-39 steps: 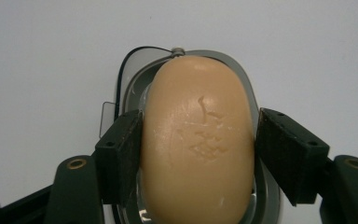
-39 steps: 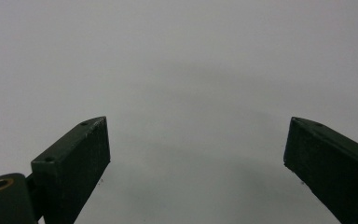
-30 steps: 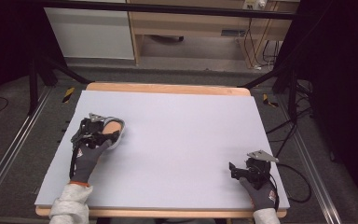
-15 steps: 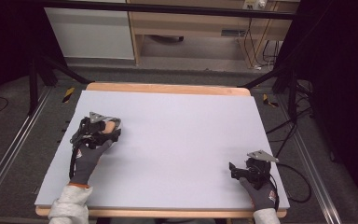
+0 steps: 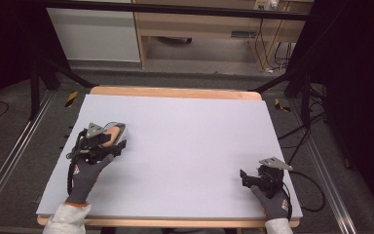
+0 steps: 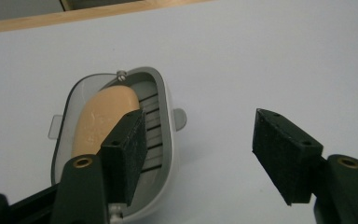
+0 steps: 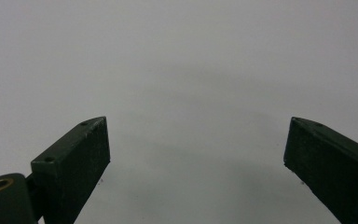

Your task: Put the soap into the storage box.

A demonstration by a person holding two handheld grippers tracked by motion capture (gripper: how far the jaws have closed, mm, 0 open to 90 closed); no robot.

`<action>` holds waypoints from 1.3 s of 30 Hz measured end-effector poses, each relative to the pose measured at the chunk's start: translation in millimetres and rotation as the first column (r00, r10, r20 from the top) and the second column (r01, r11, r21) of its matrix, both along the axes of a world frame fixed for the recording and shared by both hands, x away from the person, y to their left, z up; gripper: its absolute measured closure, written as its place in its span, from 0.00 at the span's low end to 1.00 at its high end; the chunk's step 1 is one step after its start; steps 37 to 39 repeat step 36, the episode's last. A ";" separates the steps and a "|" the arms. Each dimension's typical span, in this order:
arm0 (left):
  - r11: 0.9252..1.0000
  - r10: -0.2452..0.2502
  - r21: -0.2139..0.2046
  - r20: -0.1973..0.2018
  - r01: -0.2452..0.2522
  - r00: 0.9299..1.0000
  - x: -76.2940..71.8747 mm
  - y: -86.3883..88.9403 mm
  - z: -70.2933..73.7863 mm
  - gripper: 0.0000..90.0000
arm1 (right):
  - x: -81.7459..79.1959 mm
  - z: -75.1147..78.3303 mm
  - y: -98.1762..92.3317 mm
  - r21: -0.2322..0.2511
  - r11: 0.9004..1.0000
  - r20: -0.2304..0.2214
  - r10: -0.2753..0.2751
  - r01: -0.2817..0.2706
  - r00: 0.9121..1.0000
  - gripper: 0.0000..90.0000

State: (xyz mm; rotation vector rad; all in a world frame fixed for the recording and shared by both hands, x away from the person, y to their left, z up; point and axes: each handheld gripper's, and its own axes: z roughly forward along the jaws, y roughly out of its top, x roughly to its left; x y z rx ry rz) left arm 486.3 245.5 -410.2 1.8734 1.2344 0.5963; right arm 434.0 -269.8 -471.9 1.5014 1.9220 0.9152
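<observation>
A grey soap dish (image 6: 167, 116) with a clear rim holds a peach bar of soap (image 6: 98, 119) at the table's left side. My left gripper (image 6: 205, 140) stands open over it. One jaw is low over the dish's slatted floor beside the soap; the other is outside the dish above the bare mat. From above, the dish (image 5: 122, 129) and soap (image 5: 111, 131) peek out just beyond the left gripper (image 5: 104, 141), held by a gloved hand. My right gripper (image 7: 196, 154) is open with nothing between its jaws, near the table's front right corner (image 5: 246, 179).
A pale lavender mat (image 5: 190, 141) covers the table, with a wooden edge (image 5: 175, 91) along the far side. Cables (image 5: 311, 190) trail off the right edge onto the floor. A cabinet and shelves (image 5: 190, 29) stand beyond the table.
My left gripper has shifted slightly left over the soap dish. The right gripper has not moved.
</observation>
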 end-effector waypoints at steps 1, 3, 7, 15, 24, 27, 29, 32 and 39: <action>1.000 -0.004 -0.001 0.000 0.004 1.000 -2.3 0.0 -1.8 0.37 | -0.1 0.0 -0.4 0.000 1.000 0.002 0.002 -0.002 1.000 0.08; 1.000 -0.006 0.009 0.003 0.006 1.000 -6.7 0.1 -4.9 0.36 | -0.7 0.1 -0.7 0.002 1.000 0.001 0.000 0.000 1.000 0.08; 0.999 -0.024 0.031 -0.003 0.024 1.000 -15.1 -0.7 -11.9 0.34 | -1.6 0.0 -1.8 0.005 1.000 0.002 -0.005 0.005 1.000 0.08; 0.998 -0.031 0.051 -0.009 0.032 0.999 -32.1 5.8 -24.8 0.30 | -2.8 -0.5 -3.5 0.007 1.000 0.004 -0.005 0.005 1.000 0.08; 0.996 -0.014 0.090 -0.065 0.020 0.998 -49.9 23.2 -49.4 0.29 | -4.3 -2.2 -10.0 0.005 1.000 0.001 -0.026 0.026 1.000 0.07; 0.995 -0.001 0.104 -0.075 0.009 0.997 -50.7 28.2 -53.6 0.29 | -4.0 -3.1 -12.6 -0.004 1.000 0.003 -0.029 0.029 1.000 0.07; 0.993 0.012 0.114 -0.083 -0.003 0.997 -49.5 30.7 -56.4 0.29 | -4.1 -3.2 -13.7 -0.005 0.999 0.002 -0.033 0.033 0.999 0.08; 0.991 0.026 0.130 -0.087 -0.015 0.996 -47.8 33.1 -59.1 0.29 | -3.8 -3.9 -16.1 -0.008 0.999 0.000 -0.035 0.035 0.999 0.08; 0.989 0.051 0.141 -0.086 -0.038 0.995 -45.7 38.6 -60.9 0.29 | -3.2 -4.5 -19.6 -0.010 0.999 -0.004 -0.044 0.044 0.999 0.08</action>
